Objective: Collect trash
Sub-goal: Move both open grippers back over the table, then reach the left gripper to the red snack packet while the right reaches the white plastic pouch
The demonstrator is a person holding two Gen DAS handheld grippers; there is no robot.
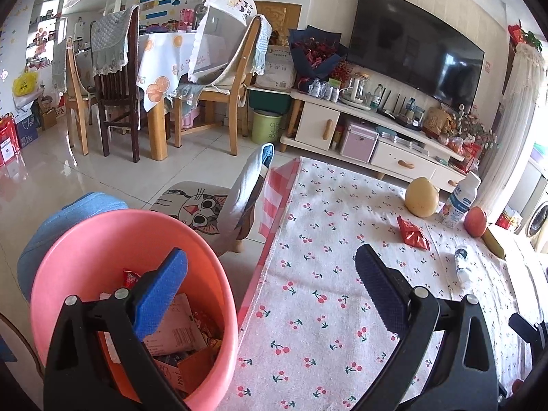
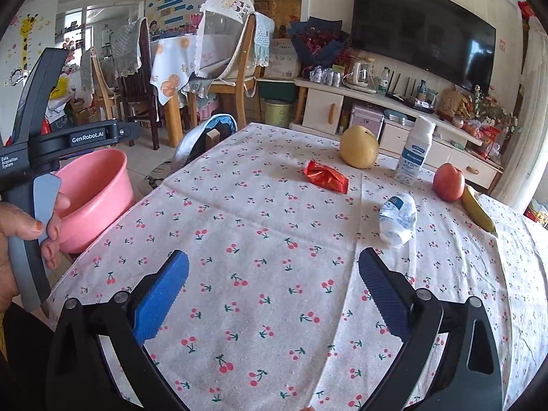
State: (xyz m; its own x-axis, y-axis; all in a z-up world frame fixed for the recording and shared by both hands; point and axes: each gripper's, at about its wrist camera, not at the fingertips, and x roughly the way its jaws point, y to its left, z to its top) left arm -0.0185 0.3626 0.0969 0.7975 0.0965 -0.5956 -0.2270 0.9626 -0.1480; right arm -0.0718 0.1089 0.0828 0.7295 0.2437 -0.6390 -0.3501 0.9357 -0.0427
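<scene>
A pink bin point(image 1: 137, 239) holding several wrappers and bits of cardboard stands off the table's left edge; the right wrist view shows the pink bin point(image 2: 99, 185) too. My left gripper point(image 1: 270, 267) hangs open over the bin's rim and the table edge, nothing between its fingers. On the cherry-print tablecloth point(image 2: 260, 239) lie a red wrapper point(image 2: 327, 175) and a crushed white bottle point(image 2: 397, 219). My right gripper point(image 2: 274, 270) is open above the cloth, short of the crushed bottle. The left wrist view also shows the red wrapper point(image 1: 412, 233) and the crushed bottle point(image 1: 462, 267).
A yellow pear point(image 2: 359, 146), an upright white bottle point(image 2: 414, 150), a red apple point(image 2: 448, 182) and a banana point(image 2: 477, 209) sit at the table's far side. A cat-print stool point(image 1: 202, 209) stands beside the bin. A hand point(image 2: 24, 226) holds the left gripper's handle.
</scene>
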